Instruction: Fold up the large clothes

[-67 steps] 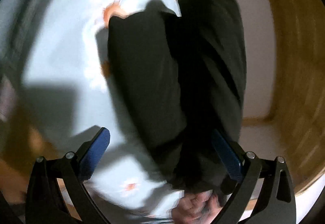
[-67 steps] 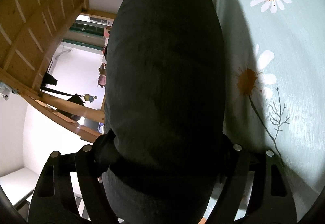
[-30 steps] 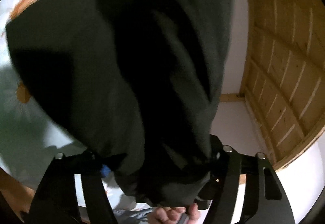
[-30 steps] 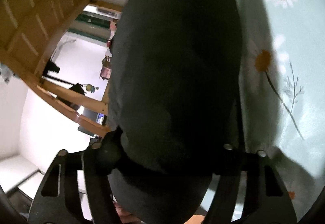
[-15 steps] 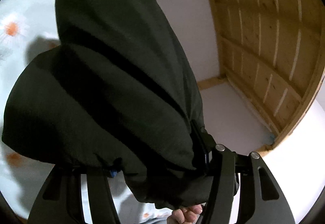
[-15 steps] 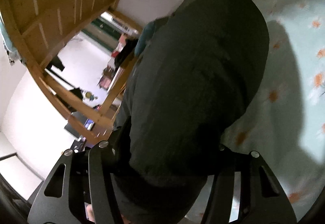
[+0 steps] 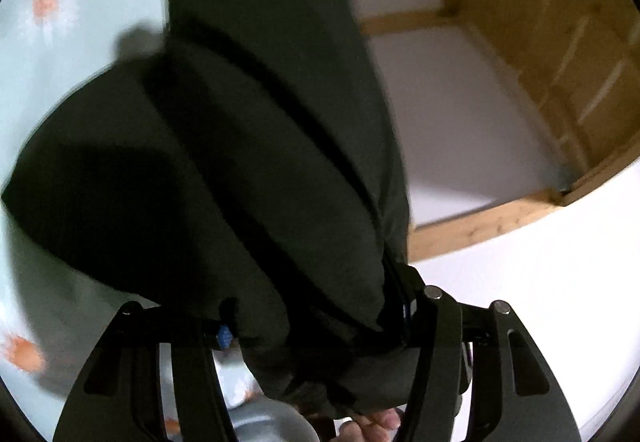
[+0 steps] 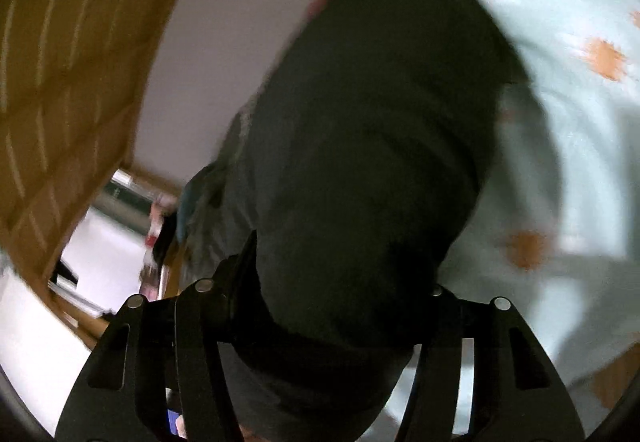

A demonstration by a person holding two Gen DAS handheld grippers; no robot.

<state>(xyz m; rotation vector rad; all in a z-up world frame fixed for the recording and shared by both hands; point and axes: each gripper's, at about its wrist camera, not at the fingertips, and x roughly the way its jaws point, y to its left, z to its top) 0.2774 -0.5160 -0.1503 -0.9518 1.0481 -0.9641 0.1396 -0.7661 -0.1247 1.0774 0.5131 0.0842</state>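
Note:
A large dark garment (image 7: 248, 145) hangs from both grippers over a pale blue bedsheet with orange-centred daisies (image 7: 60, 21). My left gripper (image 7: 316, 316) is shut on a bunched edge of the garment, and the cloth hides its pads. My right gripper (image 8: 340, 302) is shut on another part of the same garment (image 8: 372, 129), which fills the middle of its view. The sheet also shows in the right wrist view (image 8: 580, 121). Both views are blurred by motion.
A wooden slatted bed frame (image 7: 560, 41) and a white wall (image 7: 520, 302) lie to the right in the left wrist view. The wooden frame (image 8: 60, 81) and a doorway with clutter (image 8: 132, 226) lie to the left in the right wrist view.
The left gripper, open 2.2 s ago, has shut on the garment. Both grippers have lifted the garment, and the views have swung away from the sheet toward the walls and frame.

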